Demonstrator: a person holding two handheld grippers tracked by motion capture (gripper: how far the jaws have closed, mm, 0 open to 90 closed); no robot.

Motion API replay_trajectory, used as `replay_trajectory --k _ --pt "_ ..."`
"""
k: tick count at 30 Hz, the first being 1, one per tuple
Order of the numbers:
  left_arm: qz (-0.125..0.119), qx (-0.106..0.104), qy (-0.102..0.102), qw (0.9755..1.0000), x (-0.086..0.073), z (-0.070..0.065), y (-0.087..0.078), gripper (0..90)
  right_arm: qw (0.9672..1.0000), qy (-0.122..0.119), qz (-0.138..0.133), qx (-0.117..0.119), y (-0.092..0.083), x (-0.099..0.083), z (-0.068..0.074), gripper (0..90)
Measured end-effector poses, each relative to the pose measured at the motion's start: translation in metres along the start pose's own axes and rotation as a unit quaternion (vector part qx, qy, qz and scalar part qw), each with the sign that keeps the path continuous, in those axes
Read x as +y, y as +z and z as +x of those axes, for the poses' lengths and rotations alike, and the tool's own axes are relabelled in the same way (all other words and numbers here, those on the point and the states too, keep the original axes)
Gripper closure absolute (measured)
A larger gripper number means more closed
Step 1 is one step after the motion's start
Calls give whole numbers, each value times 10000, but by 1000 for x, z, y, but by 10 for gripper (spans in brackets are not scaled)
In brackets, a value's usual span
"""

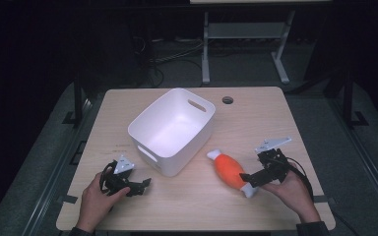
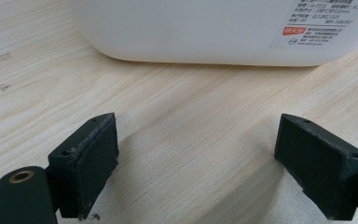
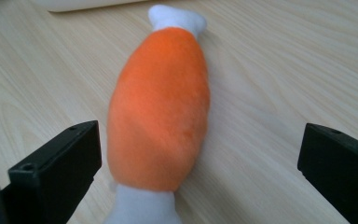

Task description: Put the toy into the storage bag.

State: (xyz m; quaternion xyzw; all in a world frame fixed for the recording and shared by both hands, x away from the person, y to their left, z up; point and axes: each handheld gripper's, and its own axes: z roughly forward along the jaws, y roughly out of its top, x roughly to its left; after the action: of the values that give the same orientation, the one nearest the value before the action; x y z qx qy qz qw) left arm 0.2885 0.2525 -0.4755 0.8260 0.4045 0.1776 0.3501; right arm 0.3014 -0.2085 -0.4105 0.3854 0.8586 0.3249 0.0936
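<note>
A: Hands?
B: Both low at the near edge of the table [image 1: 275, 105]. Left hand [image 1: 96, 196] wraps the left gripper [image 1: 139, 186], jaws spread wide, nothing btwn them, pointing at the white bin [image 1: 170, 130]. Right hand [image 1: 295, 189] holds the right gripper [image 1: 250, 178], jaws also wide apart, released.

A: The toy?
B: Plush drumstick [image 1: 230, 170], orange body w/ white ends, lying flat on the wood. In the right gripper view it [image 3: 161, 112] runs lengthwise straight ahead of the jaws, near white end down btwn them, not pinched; gap on both sides, bigger on that view's right.

A: Bin vs left gripper?
B: Just ahead. Left gripper view: bin wall [image 2: 191, 32] w/ a label [image 2: 319, 23] fills the top, bare wood btwn it and the jaws.

A: Room?
B: Open wood ahead of and beside the right gripper; bin sits just past the toy's far end. Small round hole [image 1: 227, 100] at the far edge.
</note>
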Motion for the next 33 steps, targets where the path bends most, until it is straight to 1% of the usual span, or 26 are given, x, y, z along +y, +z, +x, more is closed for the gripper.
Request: replay_trajectory --k 5,6,9,17,19,22,23,24,28,29,30,33 --pt "-7 1 -8 10000 0 0 0 126 10000 -63 -23 -11 3 8 4 0" --pt "-21 4 -23 10000 0 0 0 126 10000 -64 -38 17 4 10 5 0" --pt "-21 4 -23 10000 0 0 0 126 10000 -85 -33 31 10 18 9 0" --pt "-8 5 -9 10000 0 0 0 126 9998 -161 136 1 30 26 17 0" --pt "2 3 3 10000 0 0 0 126 9998 -138 157 -17 34 28 19 0" --pt "-3 4 -2 10000 0 0 0 126 9997 -127 185 -28 41 30 21 0" --pt "1 3 1 10000 0 0 0 126 9997 -127 185 -28 41 30 21 0" --pt "-1 3 -1 10000 0 0 0 126 9997 -136 214 -59 47 30 22 0" --pt "0 2 -1 10000 0 0 0 126 9996 -111 249 -63 56 29 22 0" --pt "0 2 -1 10000 0 0 0 126 9996 -111 249 -63 56 29 22 0" --pt "-3 2 -4 10000 0 0 0 126 9996 -70 280 -50 58 28 23 0" --pt "0 2 0 10000 0 0 0 126 9991 -117 409 -89 68 24 24 0"
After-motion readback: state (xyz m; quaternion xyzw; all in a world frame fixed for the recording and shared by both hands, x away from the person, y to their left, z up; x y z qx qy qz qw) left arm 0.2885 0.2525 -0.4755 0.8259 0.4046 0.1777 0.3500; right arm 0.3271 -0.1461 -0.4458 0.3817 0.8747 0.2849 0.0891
